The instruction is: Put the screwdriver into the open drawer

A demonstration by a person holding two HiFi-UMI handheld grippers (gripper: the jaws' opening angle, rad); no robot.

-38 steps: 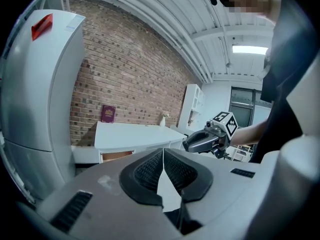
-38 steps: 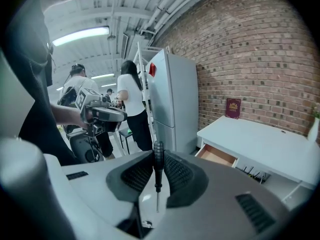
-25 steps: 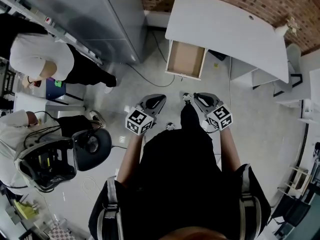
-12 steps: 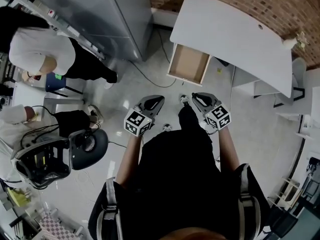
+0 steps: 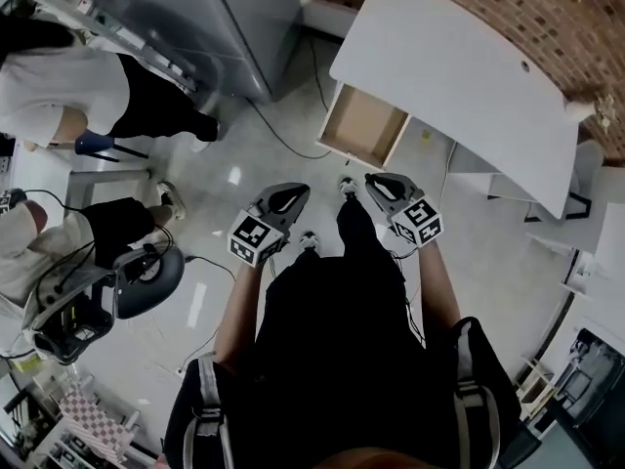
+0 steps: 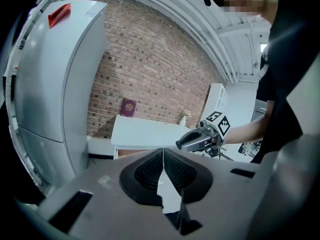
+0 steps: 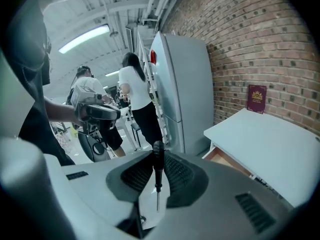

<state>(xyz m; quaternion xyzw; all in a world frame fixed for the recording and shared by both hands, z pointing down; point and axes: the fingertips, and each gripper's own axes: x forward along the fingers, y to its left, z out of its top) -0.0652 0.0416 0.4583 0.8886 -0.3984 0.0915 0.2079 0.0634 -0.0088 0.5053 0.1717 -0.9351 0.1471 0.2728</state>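
Observation:
In the right gripper view my right gripper (image 7: 158, 158) is shut on a black-handled screwdriver (image 7: 158, 170). It stands upright between the pads, handle up and thin shaft pointing down. The open drawer (image 5: 363, 128), empty with a brown bottom, sticks out from under the white desk (image 5: 459, 71), a little ahead of both grippers. From the right gripper it shows low at the right as the drawer (image 7: 226, 159). My left gripper (image 6: 163, 153) is shut with nothing in it, and the head view shows this left gripper (image 5: 289, 195) beside the right gripper (image 5: 379, 184).
A tall grey cabinet (image 5: 229, 22) stands left of the desk, with a cable on the floor by it. Two people and a dark office chair (image 5: 146, 279) are at the left. A dark red book (image 7: 257, 99) leans on the brick wall on the desk.
Both grippers have moved forward toward the desk together. The open drawer now lies closer to them in the head view. The screwdriver stays in the right gripper.

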